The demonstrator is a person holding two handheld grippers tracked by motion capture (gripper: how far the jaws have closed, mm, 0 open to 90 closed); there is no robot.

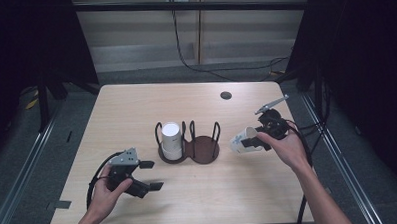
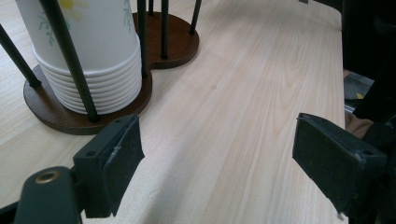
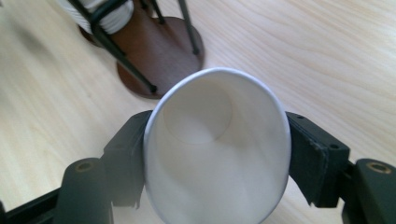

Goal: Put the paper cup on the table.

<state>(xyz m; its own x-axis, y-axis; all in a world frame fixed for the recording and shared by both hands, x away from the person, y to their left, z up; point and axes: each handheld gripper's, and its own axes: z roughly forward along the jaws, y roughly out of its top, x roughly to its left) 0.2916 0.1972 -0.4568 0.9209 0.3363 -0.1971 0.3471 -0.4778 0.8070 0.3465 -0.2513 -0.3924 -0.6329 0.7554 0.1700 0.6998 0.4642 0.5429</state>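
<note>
Right gripper view: paper cup (image 3: 217, 154) squeezed between right gripper (image 3: 219, 158) pads.

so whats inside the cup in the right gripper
Nothing visible: the paper cup in the right gripper shows a bare white wall and bottom. Its nearest inner wall lies below the picture's edge.

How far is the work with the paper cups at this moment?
Done: a stack of cups stands in the left ring of the holder. In hand: the right gripper holds one paper cup on its side, squeezed between its jaws, right of the holder. The left gripper rests open. The holder's right ring holds no cup.
</note>
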